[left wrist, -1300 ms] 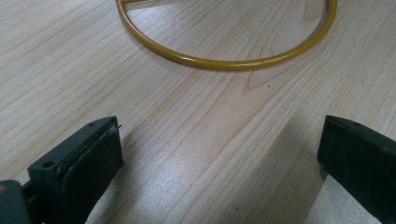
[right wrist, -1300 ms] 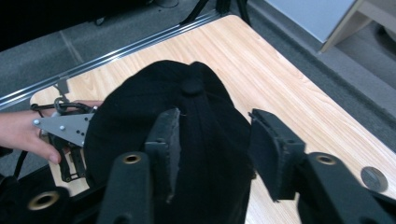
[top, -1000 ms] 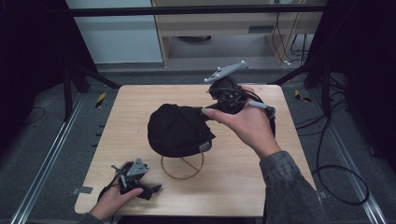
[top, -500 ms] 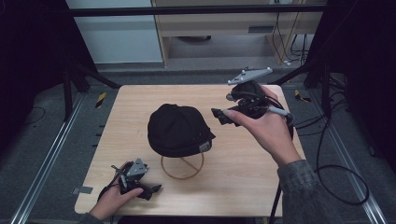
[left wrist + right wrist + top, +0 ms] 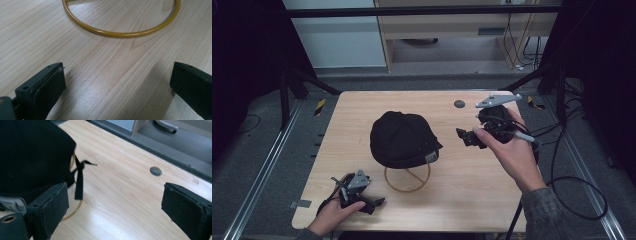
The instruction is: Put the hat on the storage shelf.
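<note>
wood table [image 5: 472,195]: black cap [image 5: 402,137] left of open right tongs [image 5: 465,136]

We can't see most of the yellow wire stand [image 5: 407,181] in the high view, as the black cap [image 5: 402,138] covers its upper part. In the left gripper view the stand's ring [image 5: 120,33] runs off the top edge. In the right gripper view the cap [image 5: 30,155] is cut by the left and top edges, and its strap [image 5: 80,182] is slightly blurred.
</note>
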Motion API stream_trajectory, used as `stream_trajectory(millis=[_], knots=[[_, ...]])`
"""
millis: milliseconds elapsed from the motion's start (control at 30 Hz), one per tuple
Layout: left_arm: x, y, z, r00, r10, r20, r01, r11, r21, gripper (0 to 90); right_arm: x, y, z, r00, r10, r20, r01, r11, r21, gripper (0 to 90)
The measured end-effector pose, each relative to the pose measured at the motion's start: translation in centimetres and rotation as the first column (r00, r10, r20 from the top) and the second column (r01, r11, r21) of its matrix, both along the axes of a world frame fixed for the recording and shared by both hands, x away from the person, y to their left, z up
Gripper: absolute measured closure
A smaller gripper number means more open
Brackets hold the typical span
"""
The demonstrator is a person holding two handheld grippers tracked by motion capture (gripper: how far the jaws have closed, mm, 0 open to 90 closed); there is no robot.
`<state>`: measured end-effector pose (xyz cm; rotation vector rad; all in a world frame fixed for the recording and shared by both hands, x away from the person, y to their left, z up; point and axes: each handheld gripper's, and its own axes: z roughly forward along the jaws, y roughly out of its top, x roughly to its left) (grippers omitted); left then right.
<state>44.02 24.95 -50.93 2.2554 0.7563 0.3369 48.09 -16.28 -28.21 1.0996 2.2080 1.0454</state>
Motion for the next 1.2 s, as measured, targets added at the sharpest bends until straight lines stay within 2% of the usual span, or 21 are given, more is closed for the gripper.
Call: stream_trajectory(millis=[200, 467, 800, 1200], knots=[[0.0, 0.0, 0.0, 1.0000, 0.001, -0.001, -0.001, 1.0000, -0.001, 0.0, -0.4, -1.0, -2.3, 0.9997, -0.022, 0.004, 0.022, 1.000, -0.017, 13.1], [0.0, 0.0, 0.0, 1.0000, -0.001, -0.002, 0.001, 1.0000, 0.002, 0.0, -0.9, -2.0, -5.9, 0.9973, -0.041, -0.061, 0.038, 0.998, -0.052, 9.0], [0.0, 0.0, 0.0, 1.0000, -0.001, -0.002, 0.001, 1.0000, 0.002, 0.0, -1.3, -2.7, -10.8, 0.9911, -0.069, -0.114, 0.064, 0.997, -0.043, 9.9], [0.0, 0.0, 0.0, 1.0000, -0.001, -0.002, 0.001, 1.0000, 0.002, 0.0, -0.7, -3.2, -16.6, 0.9755, -0.131, -0.177, 0.131, 0.991, -0.014, 10.5]])
